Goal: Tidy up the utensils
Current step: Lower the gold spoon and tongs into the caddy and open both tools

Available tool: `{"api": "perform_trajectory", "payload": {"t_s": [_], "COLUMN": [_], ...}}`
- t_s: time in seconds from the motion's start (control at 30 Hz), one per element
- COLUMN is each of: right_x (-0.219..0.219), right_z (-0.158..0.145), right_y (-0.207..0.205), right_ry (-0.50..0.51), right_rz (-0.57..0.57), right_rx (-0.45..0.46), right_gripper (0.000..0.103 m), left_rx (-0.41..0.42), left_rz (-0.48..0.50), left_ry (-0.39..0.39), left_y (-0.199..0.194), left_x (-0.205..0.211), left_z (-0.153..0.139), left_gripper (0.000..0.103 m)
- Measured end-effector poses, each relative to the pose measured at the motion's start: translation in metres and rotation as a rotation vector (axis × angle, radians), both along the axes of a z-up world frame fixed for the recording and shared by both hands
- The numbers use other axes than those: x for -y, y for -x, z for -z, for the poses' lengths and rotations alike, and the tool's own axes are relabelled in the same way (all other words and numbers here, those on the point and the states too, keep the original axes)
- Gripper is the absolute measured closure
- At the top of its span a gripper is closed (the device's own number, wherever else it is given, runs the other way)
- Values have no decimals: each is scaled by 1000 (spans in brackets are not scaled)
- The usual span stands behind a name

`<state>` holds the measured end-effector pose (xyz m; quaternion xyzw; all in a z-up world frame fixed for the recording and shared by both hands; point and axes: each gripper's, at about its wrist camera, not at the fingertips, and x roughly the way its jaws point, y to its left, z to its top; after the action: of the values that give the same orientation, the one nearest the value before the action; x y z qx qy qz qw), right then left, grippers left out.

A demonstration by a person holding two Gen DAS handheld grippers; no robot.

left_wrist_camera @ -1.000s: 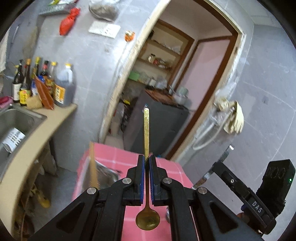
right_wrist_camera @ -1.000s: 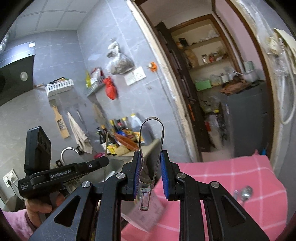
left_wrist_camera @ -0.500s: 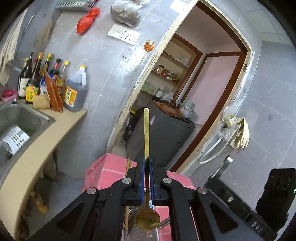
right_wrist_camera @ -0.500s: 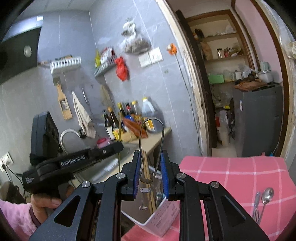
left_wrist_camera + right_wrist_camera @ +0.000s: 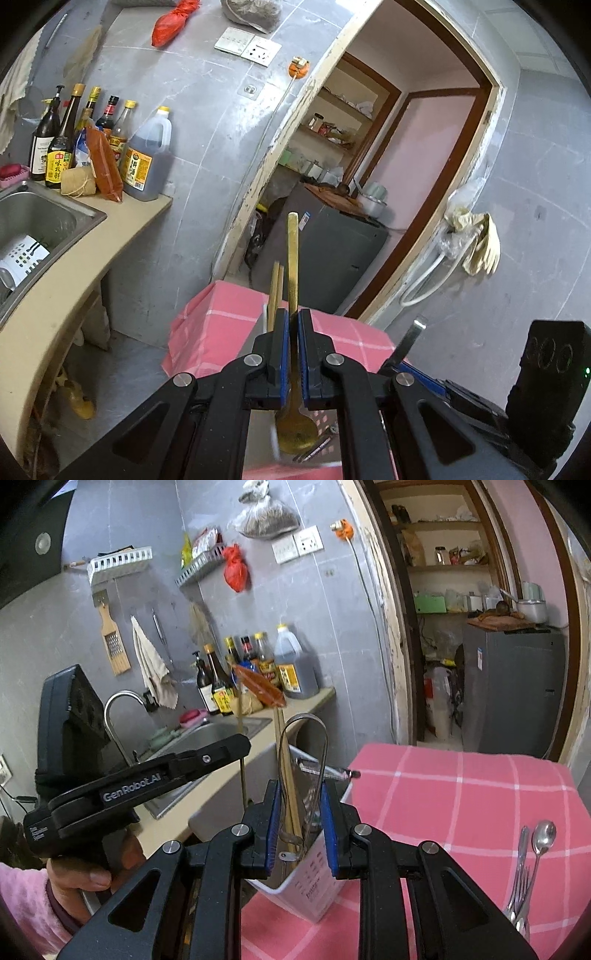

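While jaws clamp — gold spoon [image 5: 293, 266] upright.

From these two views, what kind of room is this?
Most likely a home kitchen. A steel sink sits in the counter, sauce bottles stand beside it against the tiled wall, and a white utensil holder with chopsticks stands on the pink checked tablecloth.

We now have both grippers lower and closer over the white utensil holder [image 5: 314, 882]. The gold spoon [image 5: 293, 280] in the left gripper [image 5: 294, 354] now hangs with its bowl just above the holder's mouth, beside the chopsticks [image 5: 275, 295]. The wire tool [image 5: 303, 775] in the right gripper [image 5: 300, 827] now sits over the holder too.
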<state>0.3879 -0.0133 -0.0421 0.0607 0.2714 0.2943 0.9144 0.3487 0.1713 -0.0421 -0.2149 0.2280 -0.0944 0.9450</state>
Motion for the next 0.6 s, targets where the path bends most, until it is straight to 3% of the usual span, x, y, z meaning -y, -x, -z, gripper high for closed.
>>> {"api": "perform_trajectory", "payload": {"t_s": [0.23, 0.37, 0.47, 0.6], "right_x": [4, 12, 22, 45], "right_z": [5, 1, -5, -16], "right_y": [0, 3, 5, 15], "right_ry": [-3, -23, -39, -62], "right_rz": [1, 22, 55, 141], "right_rx": [-29, -20, -9, 37], "right_gripper": [81, 69, 67, 51], "left_rx": [-33, -40, -29, -1], "left_rz": [15, 10, -3, -29], "left_ry": [17, 13, 7, -40], "left_y": [9, 14, 19, 28], "left_x": [-4, -3, -3, 6], "left_z": [6, 3, -2, -13], "left_gripper": [96, 91, 78, 64]}}
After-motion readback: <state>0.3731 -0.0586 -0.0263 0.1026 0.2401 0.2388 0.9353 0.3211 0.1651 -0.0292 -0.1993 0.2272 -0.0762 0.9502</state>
